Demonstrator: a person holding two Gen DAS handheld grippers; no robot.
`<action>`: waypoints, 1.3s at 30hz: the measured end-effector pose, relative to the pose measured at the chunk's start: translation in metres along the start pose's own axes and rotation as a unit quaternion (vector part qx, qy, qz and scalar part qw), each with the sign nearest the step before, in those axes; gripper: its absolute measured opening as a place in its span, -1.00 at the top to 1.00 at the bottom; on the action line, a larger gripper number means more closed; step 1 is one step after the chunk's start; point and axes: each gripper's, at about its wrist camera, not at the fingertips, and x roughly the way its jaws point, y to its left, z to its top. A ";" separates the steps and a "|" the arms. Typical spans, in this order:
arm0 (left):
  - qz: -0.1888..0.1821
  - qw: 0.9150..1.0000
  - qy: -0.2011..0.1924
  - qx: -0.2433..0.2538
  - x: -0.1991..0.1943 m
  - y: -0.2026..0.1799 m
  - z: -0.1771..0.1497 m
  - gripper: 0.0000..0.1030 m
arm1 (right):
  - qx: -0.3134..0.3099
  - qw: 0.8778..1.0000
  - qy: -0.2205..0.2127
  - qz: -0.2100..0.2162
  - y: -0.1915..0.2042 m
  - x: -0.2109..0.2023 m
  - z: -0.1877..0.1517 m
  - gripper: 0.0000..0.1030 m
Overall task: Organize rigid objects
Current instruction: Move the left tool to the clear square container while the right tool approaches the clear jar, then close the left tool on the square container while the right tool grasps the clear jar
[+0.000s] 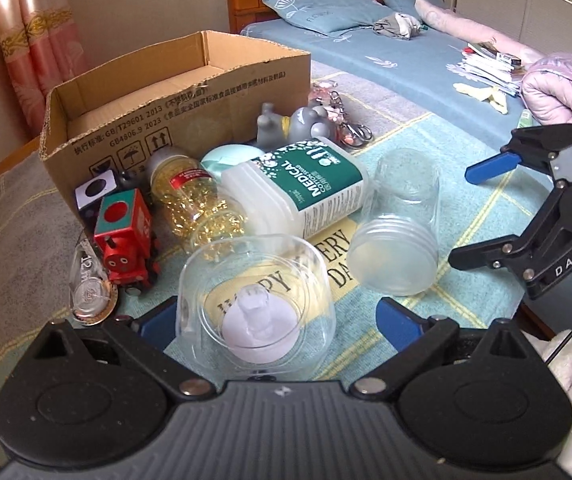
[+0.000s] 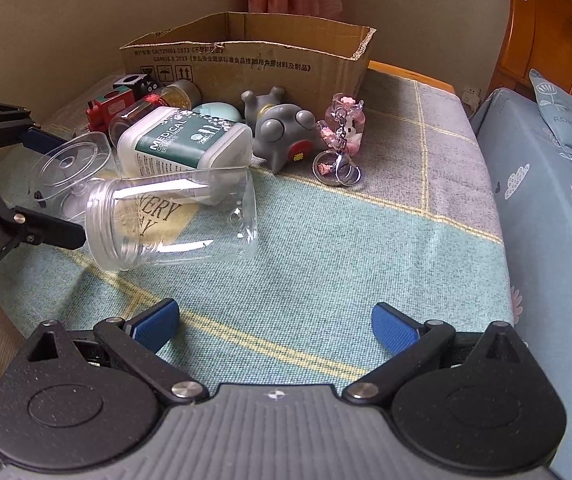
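While the left gripper [image 1: 278, 320] stands with jaws wide around the clear lidded container [image 1: 256, 312], closing off-centre could squirt it into the red toy train [image 1: 126, 236]. From the right wrist, the right gripper [image 2: 276, 326] gapes empty; the clear jar [image 2: 174, 220] lying sideways on the tabletop [image 2: 346, 240] may roll, short of the cardboard box [image 2: 246, 52].

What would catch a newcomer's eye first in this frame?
Probably the clutter of small things on the checked blanket: a clear jar lying on its side in front, with a green-labelled medical bottle tipped over just behind it. Behind them an open cardboard box stands by the wall, with a grey toy figure on its back before it. Both grippers, left and right, hang open, holding nothing.
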 end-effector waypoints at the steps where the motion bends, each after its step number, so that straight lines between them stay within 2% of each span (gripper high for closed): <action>1: 0.012 1.000 -0.001 0.006 0.001 -0.001 0.000 -0.93 | -0.002 1.000 0.001 0.002 0.001 0.000 0.000 -1.00; 4: 0.024 1.000 0.000 -0.004 0.008 0.007 0.004 -0.92 | -0.007 1.000 0.006 0.007 0.004 -0.001 0.001 -1.00; 5: 0.017 1.000 -0.002 -0.012 0.008 0.010 0.004 -0.76 | -0.008 1.000 0.007 0.011 0.006 -0.002 0.001 -1.00; 6: 0.008 1.000 -0.002 -0.018 0.009 0.012 0.005 -0.50 | -0.009 1.000 0.007 0.017 0.007 -0.004 0.001 -1.00; 7: 0.000 1.000 0.002 -0.026 0.010 0.014 0.005 -0.44 | -0.009 1.000 0.006 0.022 0.009 -0.005 0.002 -1.00; 12: 0.008 0.999 0.001 -0.051 0.007 0.016 0.000 -0.44 | -0.013 0.999 -0.007 0.038 0.016 -0.012 0.010 -1.00; 21: 0.035 0.993 -0.003 -0.111 -0.007 0.030 -0.019 -0.44 | -0.029 0.997 -0.013 0.065 0.036 0.000 0.040 -1.00; 31: 0.045 0.990 0.004 -0.135 -0.008 0.033 -0.018 -0.44 | -0.043 0.998 0.006 0.035 0.058 0.011 0.057 -1.00; 34: 0.049 0.989 0.010 -0.140 -0.011 0.033 -0.017 -0.43 | -0.058 0.998 0.015 0.015 0.061 0.012 0.057 -0.88; 39: 0.051 0.988 0.012 -0.143 -0.024 0.031 -0.011 -0.43 | -0.075 0.997 0.011 0.020 0.059 -0.001 0.058 -0.86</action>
